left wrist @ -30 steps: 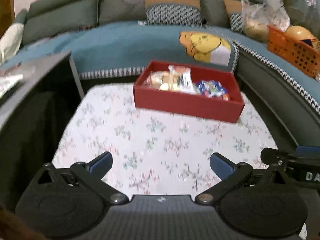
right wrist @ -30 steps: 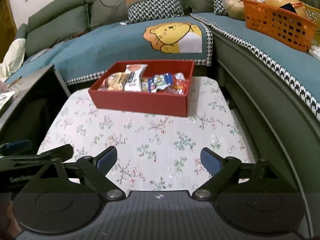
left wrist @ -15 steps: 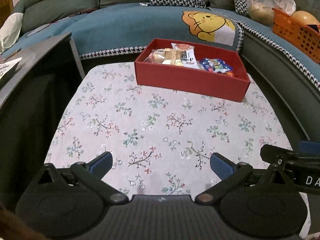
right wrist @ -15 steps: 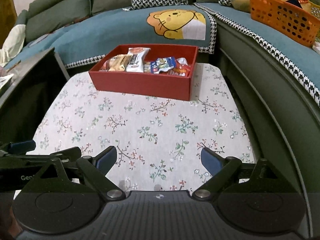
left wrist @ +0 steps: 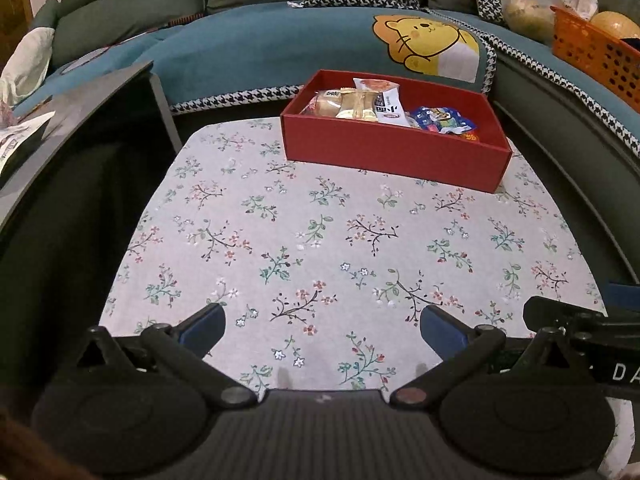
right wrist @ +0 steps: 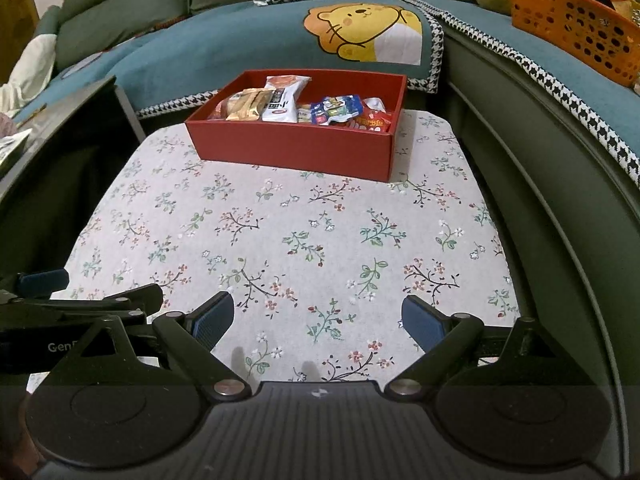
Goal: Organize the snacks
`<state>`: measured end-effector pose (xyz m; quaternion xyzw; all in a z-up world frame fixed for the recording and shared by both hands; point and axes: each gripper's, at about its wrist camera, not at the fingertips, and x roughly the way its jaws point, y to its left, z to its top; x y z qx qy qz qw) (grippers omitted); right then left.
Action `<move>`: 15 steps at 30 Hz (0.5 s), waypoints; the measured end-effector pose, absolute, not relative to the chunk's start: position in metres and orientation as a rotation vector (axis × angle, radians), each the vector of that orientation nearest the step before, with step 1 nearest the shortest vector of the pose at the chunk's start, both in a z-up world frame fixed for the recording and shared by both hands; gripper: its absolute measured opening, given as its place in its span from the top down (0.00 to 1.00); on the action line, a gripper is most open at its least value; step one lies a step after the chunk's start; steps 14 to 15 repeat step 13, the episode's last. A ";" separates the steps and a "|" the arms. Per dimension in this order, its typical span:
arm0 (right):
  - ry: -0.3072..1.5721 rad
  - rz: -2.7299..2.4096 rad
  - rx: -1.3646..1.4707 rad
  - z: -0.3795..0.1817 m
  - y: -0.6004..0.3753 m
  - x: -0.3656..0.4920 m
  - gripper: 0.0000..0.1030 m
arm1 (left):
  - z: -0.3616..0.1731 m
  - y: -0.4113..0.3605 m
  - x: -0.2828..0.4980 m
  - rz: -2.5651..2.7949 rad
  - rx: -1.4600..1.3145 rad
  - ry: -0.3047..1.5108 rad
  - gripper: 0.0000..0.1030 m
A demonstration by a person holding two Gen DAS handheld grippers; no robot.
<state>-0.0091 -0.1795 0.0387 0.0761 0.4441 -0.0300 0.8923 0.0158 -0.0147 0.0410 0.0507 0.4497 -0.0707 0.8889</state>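
Snacks sit far from both sets of fingers, packed inside the red box at the far end of the floral cloth. Nearer in, the left gripper hovers over the near edge of that cloth, its blue pads spread wide with nothing between them. The right gripper does the same just beside it, pads wide apart and empty; each tool's black frame shows at the edge of the other's view.

Between the fingers and the box lies only bare cloth. In the box, a tan bread pack leans at the left, a white wrapper stands tilted next to it, a blue packet lies to the right, and a red-orange one is against the right wall. All touch one another in a loose heap.

Beyond the box runs a teal sofa cover with a yellow lion print. An orange basket rests on the sofa at the right. A dark table stands at the left, apart from the cloth.
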 end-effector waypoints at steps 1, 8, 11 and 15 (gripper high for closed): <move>0.923 -0.062 0.158 0.039 -0.180 -0.009 0.09 | 0.041 -0.015 0.016 -0.146 0.107 0.934 0.00; 0.923 -0.069 0.165 0.038 -0.181 -0.009 0.08 | 0.048 -0.017 0.012 -0.138 0.139 0.892 0.00; 0.923 -0.074 0.171 0.037 -0.183 -0.008 0.08 | 0.051 -0.018 0.011 -0.145 0.164 0.870 0.00; 0.924 -0.077 0.176 0.037 -0.184 -0.007 0.08 | 0.052 -0.016 0.013 -0.157 0.155 0.877 0.00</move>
